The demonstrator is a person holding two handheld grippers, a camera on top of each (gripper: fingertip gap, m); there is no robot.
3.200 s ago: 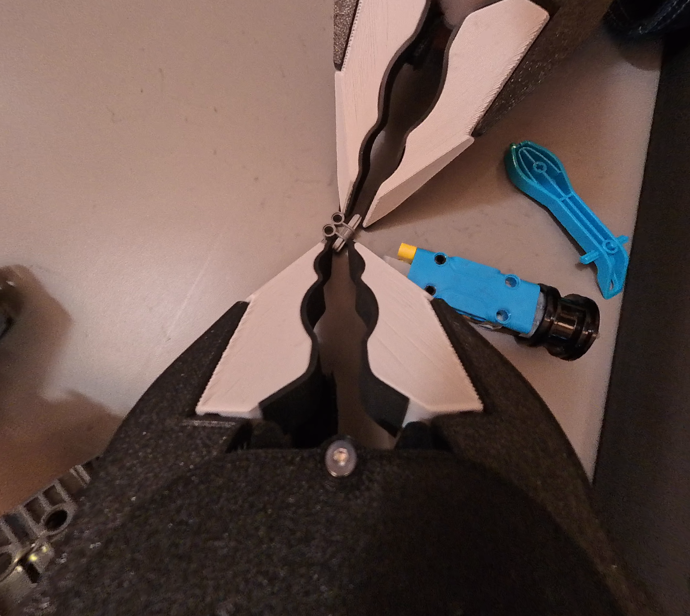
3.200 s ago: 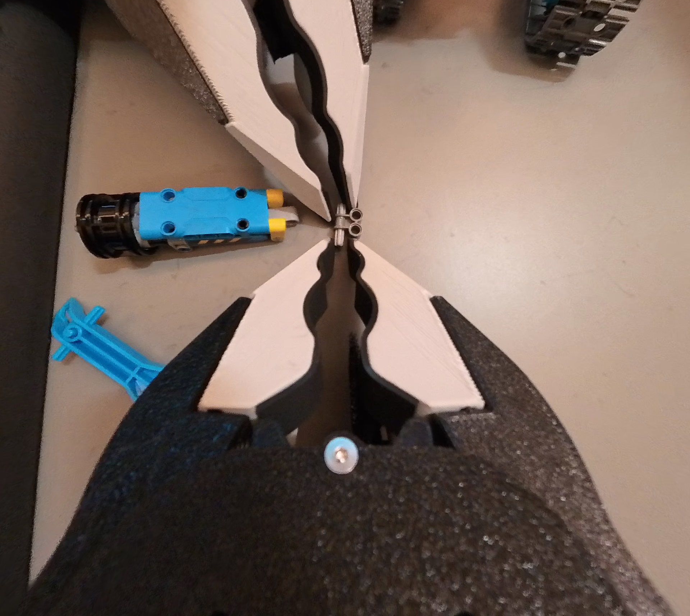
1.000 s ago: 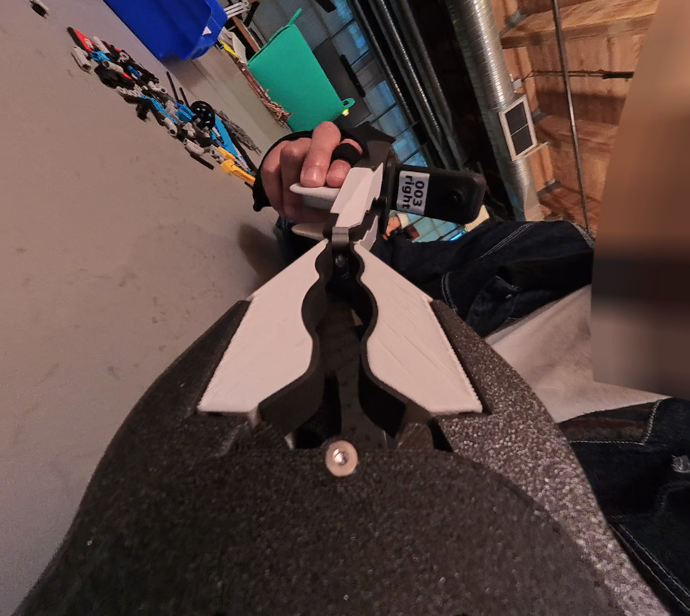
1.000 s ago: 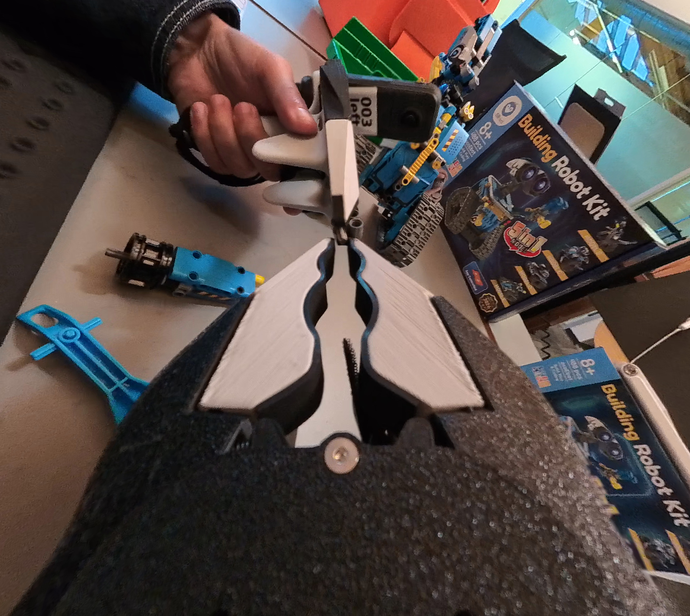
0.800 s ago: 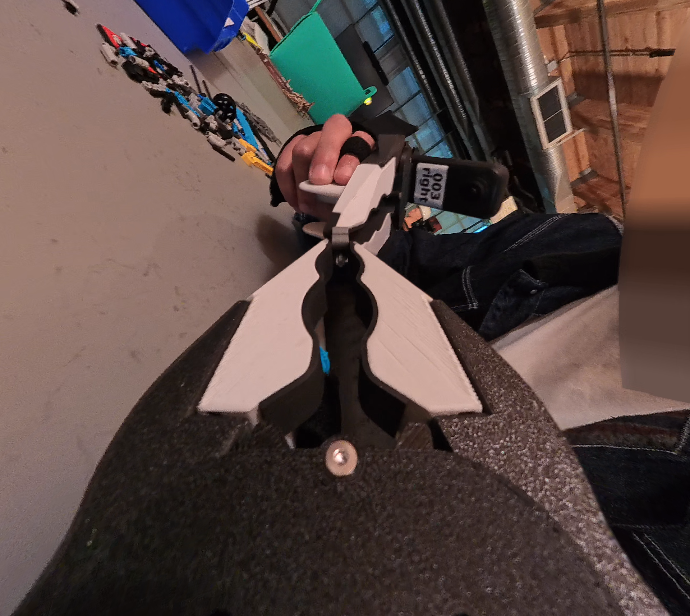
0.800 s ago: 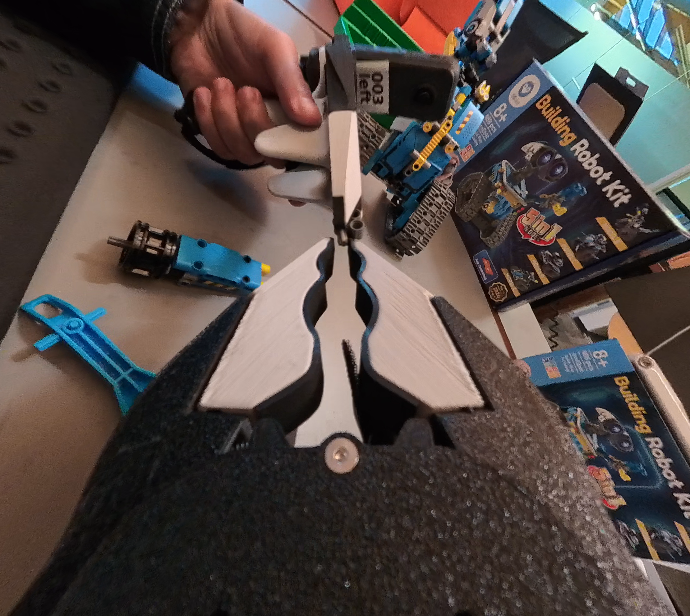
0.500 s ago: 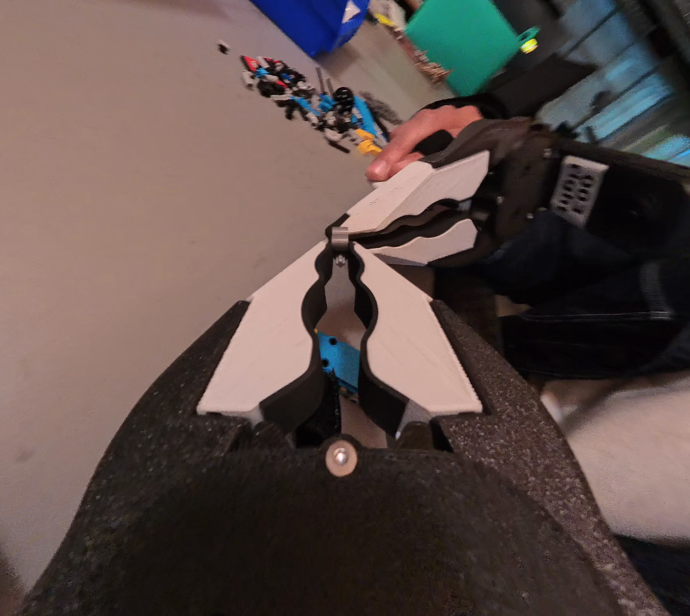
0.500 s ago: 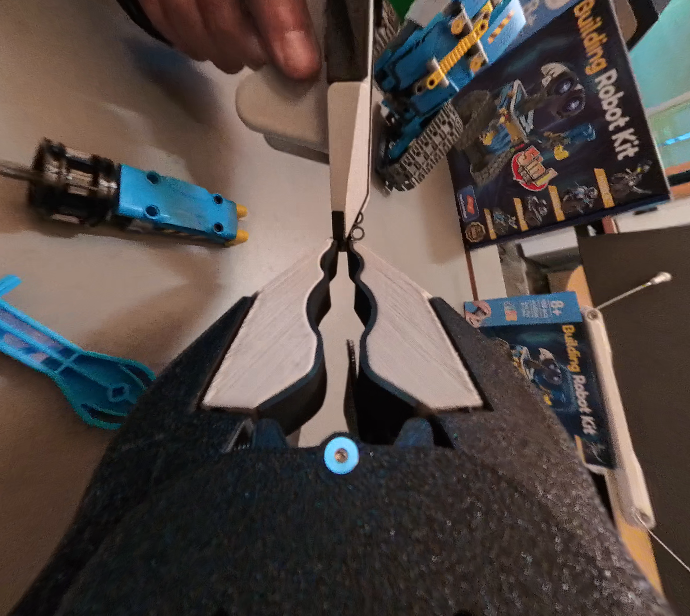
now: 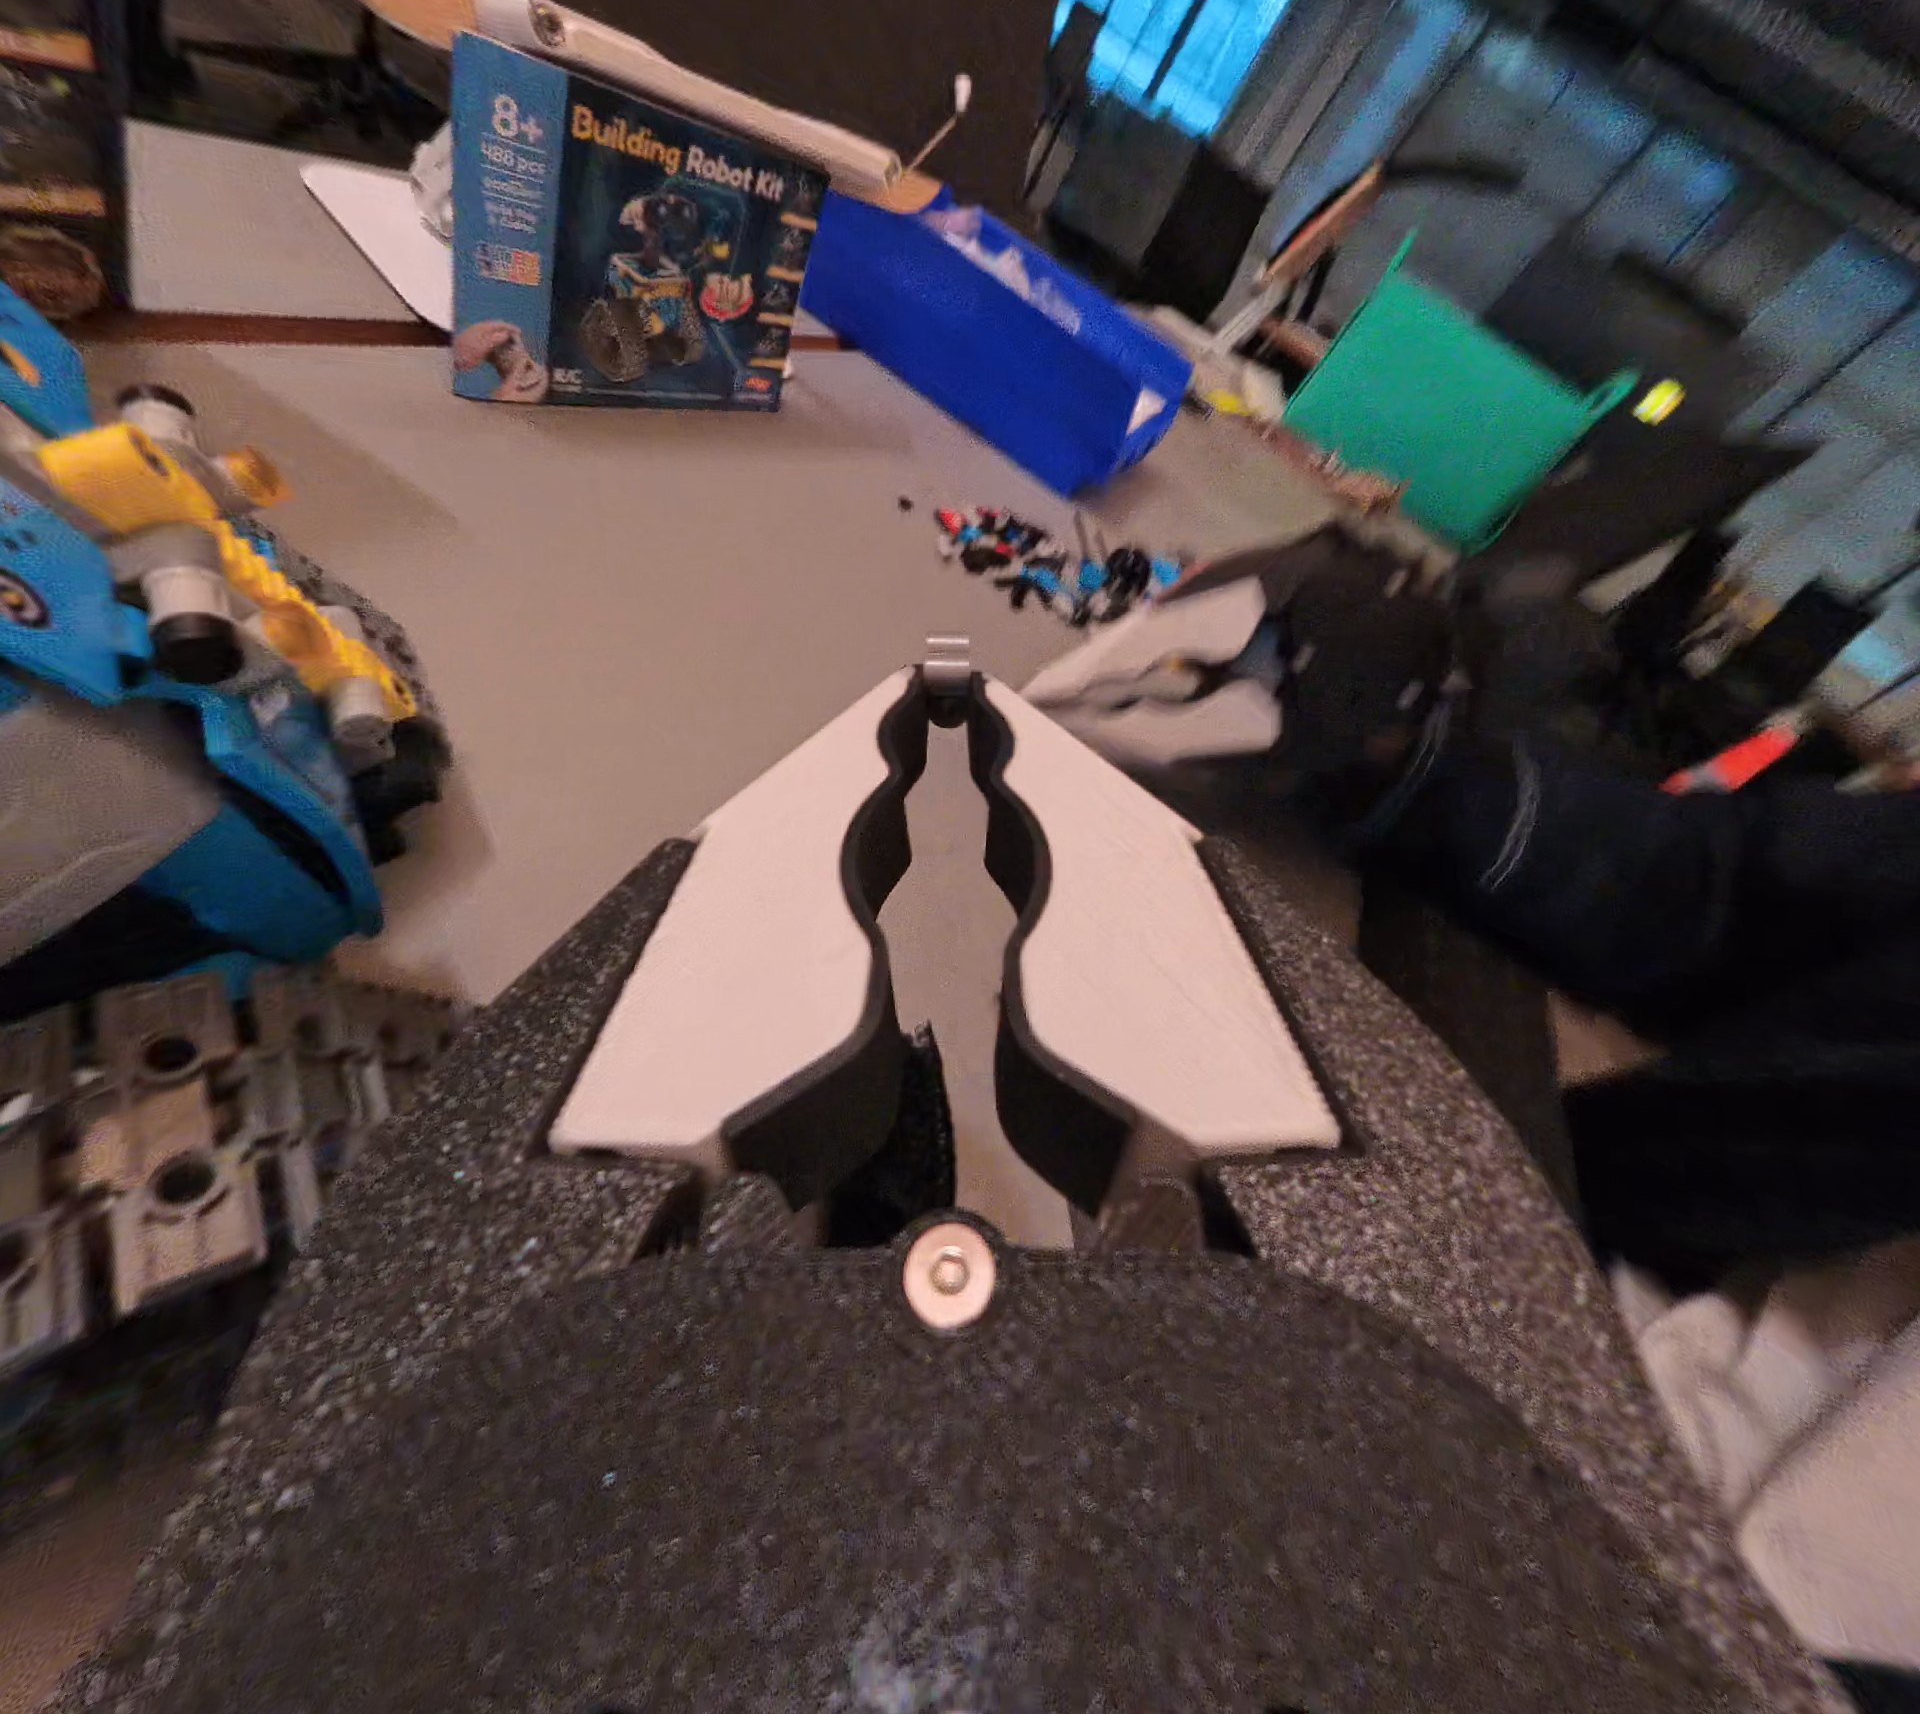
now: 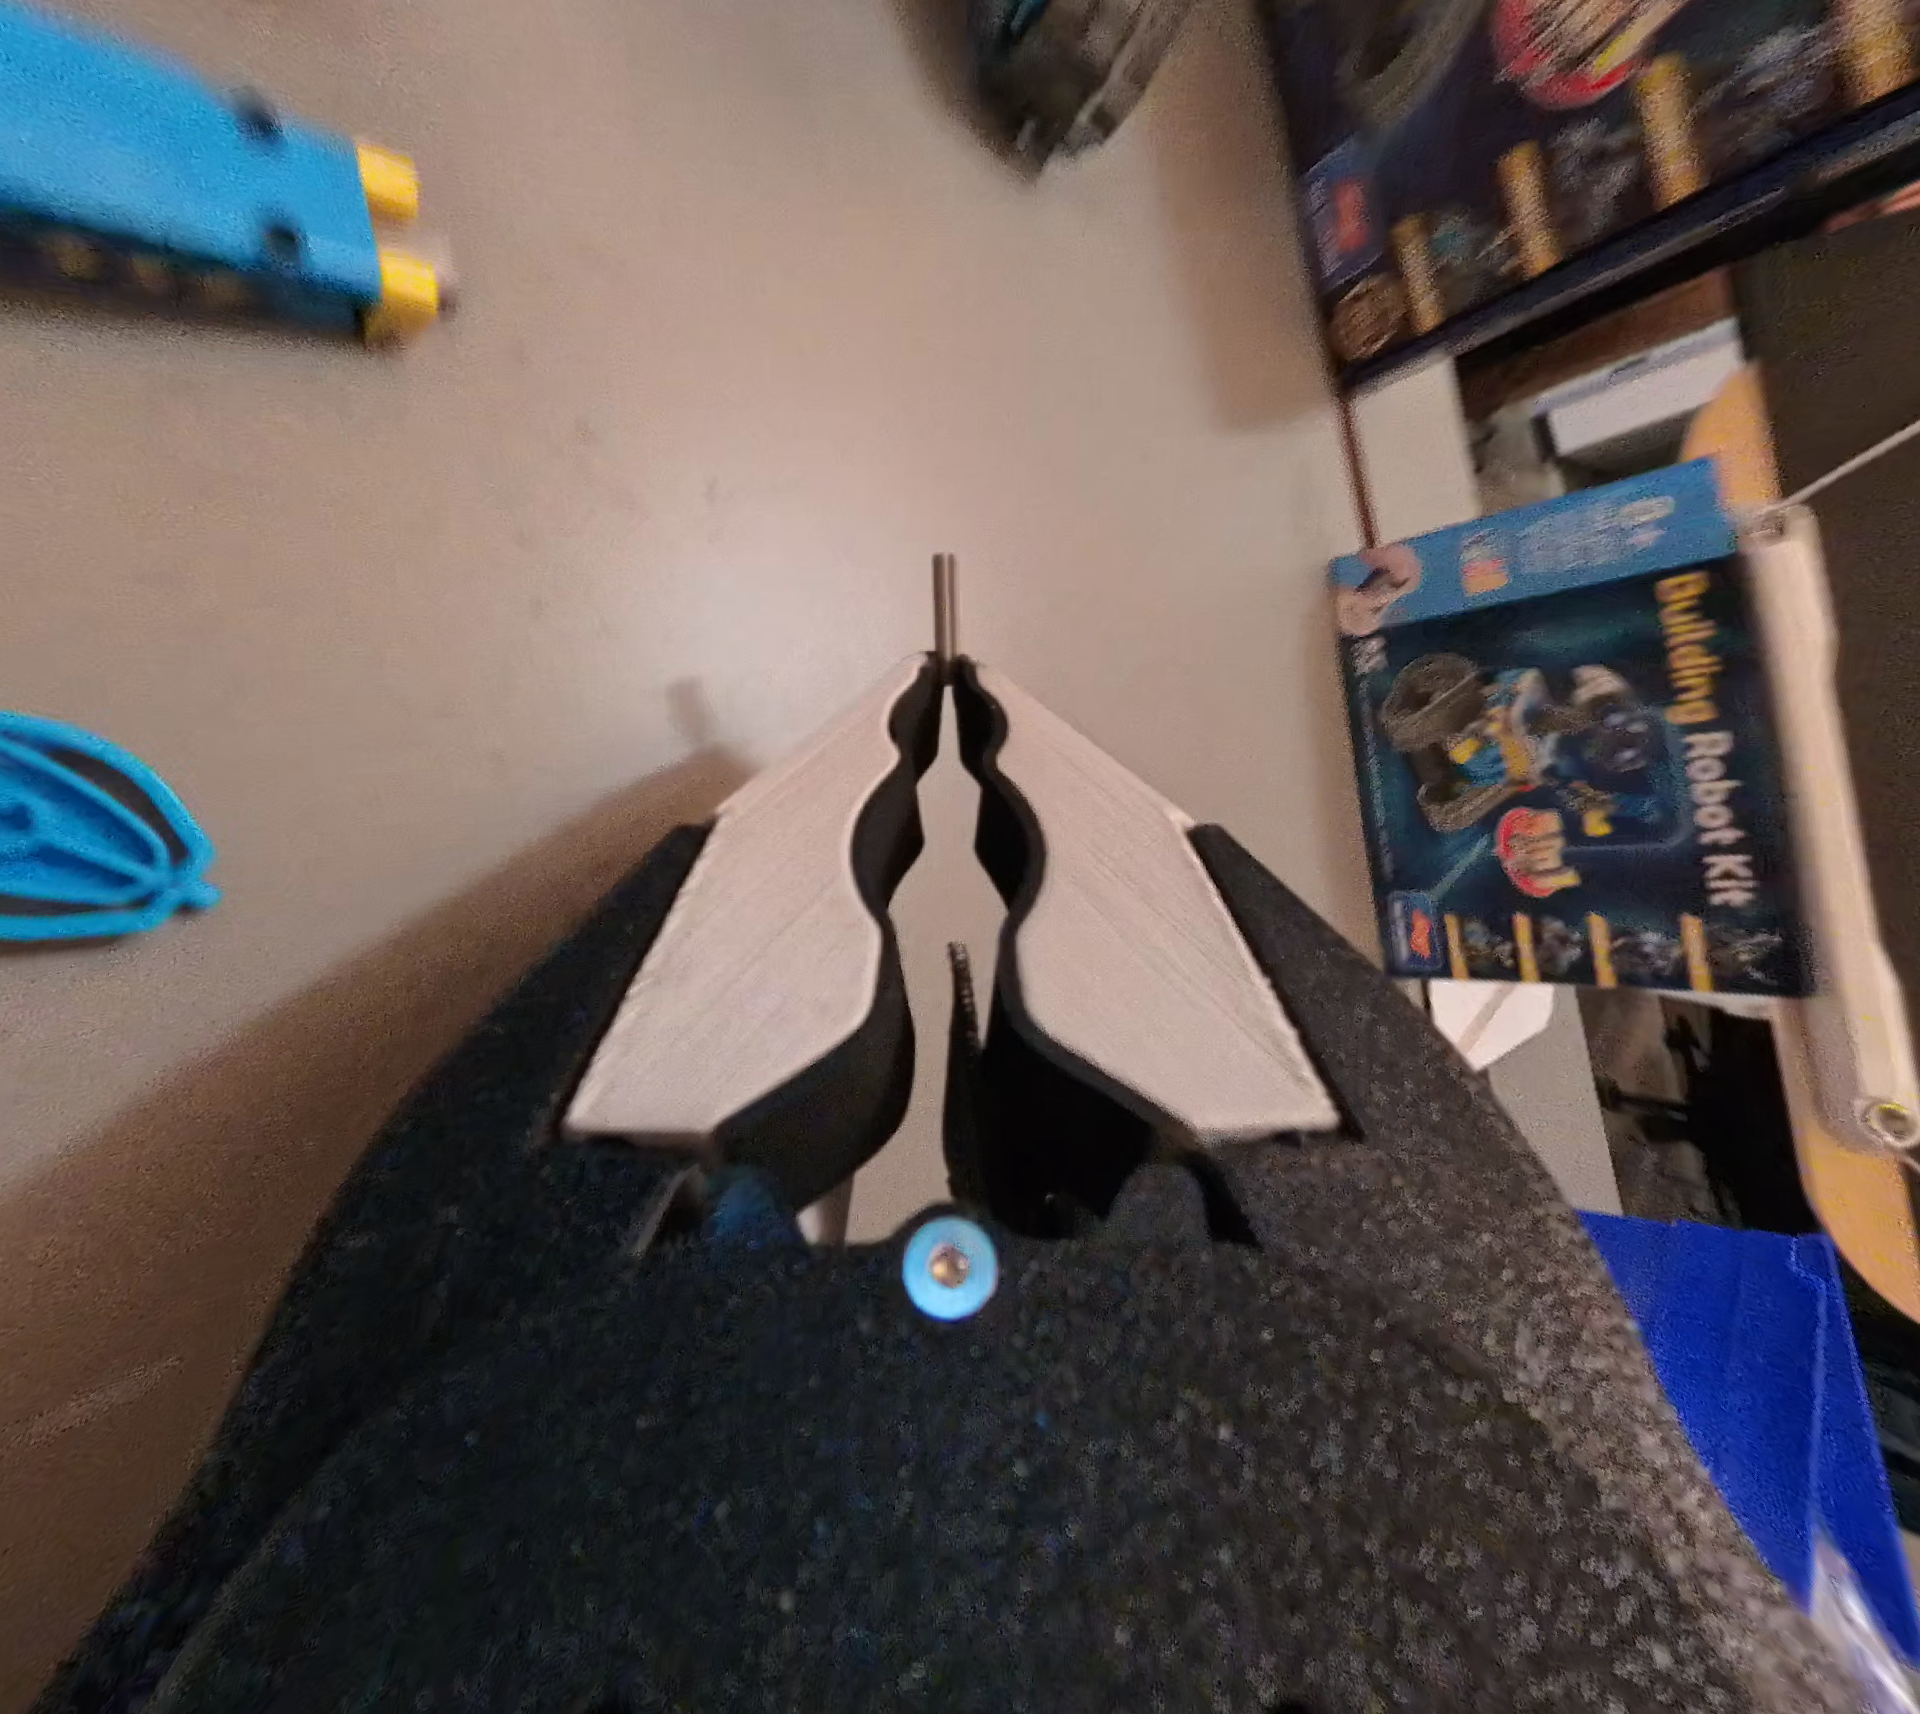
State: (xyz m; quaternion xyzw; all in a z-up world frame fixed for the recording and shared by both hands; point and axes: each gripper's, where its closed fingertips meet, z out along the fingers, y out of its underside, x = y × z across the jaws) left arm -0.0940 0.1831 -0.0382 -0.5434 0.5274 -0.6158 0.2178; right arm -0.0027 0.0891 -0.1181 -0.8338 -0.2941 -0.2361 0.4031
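Note:
My left gripper (image 9: 947, 690) is shut on a small grey connector piece (image 9: 947, 656) that sticks out past its tips, held above the tan table (image 9: 644, 584). My right gripper (image 10: 943, 669) is shut on a thin grey pin (image 10: 942, 606) that points forward from its tips, above the same table (image 10: 727, 376). The two grippers are apart. The other gripper and a dark sleeve (image 9: 1558, 843) show blurred at the right of the left wrist view.
A blue and yellow tracked toy robot (image 9: 156, 646) stands at left, a kit box (image 9: 634, 272), a blue bin (image 9: 987, 345) and loose small parts (image 9: 1049, 558) beyond. In the right wrist view lie a blue motor block (image 10: 197, 210), a blue tool (image 10: 83, 833) and kit boxes (image 10: 1558, 729). The gap from one gripper's tips to the other's is roughly 15 centimetres. The blue motor block (image 10: 197, 210) is about 12 centimetres from my right fingertips.
The two grippers held one small grey assembly tip to tip, lifted off the table. Now they have pulled apart: the left keeps the connector, the right keeps the pin, and both views have swung.

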